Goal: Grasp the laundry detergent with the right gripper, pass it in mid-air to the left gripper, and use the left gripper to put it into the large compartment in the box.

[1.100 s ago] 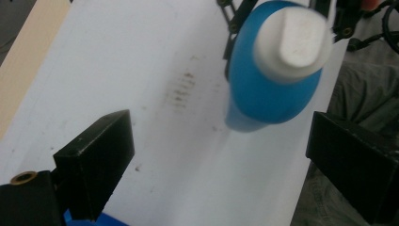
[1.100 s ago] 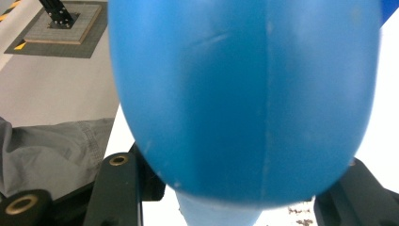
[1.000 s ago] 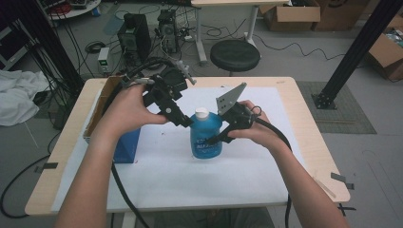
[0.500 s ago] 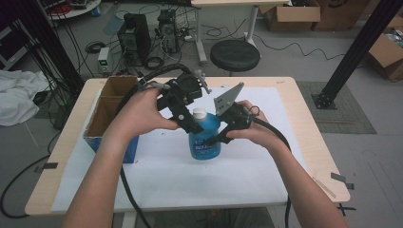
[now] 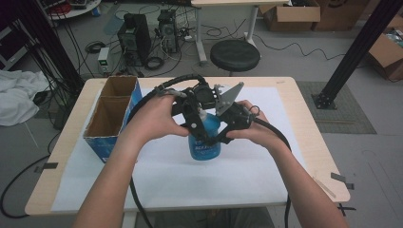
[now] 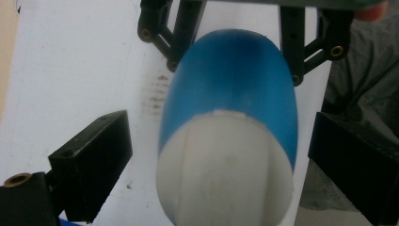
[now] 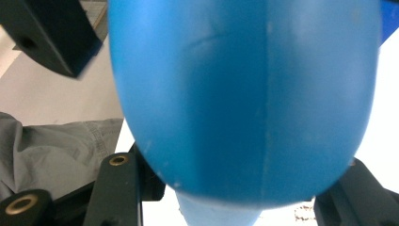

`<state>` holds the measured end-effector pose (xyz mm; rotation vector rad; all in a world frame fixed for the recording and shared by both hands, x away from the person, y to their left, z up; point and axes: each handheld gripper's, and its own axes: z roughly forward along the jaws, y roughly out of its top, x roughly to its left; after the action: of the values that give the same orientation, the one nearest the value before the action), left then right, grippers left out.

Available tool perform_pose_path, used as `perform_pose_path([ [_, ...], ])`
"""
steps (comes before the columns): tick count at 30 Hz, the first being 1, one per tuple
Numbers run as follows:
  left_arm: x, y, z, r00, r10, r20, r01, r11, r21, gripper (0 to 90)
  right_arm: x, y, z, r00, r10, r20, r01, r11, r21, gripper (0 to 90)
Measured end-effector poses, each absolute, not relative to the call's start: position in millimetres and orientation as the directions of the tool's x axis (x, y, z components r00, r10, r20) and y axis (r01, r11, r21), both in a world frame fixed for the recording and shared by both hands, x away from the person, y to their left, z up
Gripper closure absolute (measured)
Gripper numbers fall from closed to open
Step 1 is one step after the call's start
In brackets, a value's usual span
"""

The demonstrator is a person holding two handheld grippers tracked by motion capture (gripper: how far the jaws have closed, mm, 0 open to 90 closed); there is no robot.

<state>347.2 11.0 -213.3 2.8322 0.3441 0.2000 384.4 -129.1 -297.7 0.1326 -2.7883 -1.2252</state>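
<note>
The left gripper (image 5: 192, 116) has moved over from the box (image 5: 110, 124) side and come down by the top of the bottle (image 5: 205, 140). The right gripper (image 5: 223, 130) has stayed where it was. The blue bottle stands upright on the white sheet (image 5: 266, 166) in the middle of the table (image 5: 304, 99), between the two hands. In the left gripper view the white cap (image 6: 228, 169) sits between the two black jaws, which are wide apart, with a gap on each side, so they do not touch it. The right gripper's jaws are clamped on the bottle's blue body, which looks very big and close in the right gripper view (image 7: 244, 99). The brown box stands open at the left side of the table, apart from the bottle. A stool (image 5: 235, 54) stands on the floor behind the table.
</note>
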Motion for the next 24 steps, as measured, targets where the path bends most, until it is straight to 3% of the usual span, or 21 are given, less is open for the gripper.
perform_pose_path([
  [24, 346.2, 4.8, -219.3, 0.964, 0.238, 0.121, 0.204, -0.948, 0.244, 15.9, 385.2, -129.6, -299.7, -0.991, -0.119, 0.064, -0.033, 0.672, 0.740, 45.8],
])
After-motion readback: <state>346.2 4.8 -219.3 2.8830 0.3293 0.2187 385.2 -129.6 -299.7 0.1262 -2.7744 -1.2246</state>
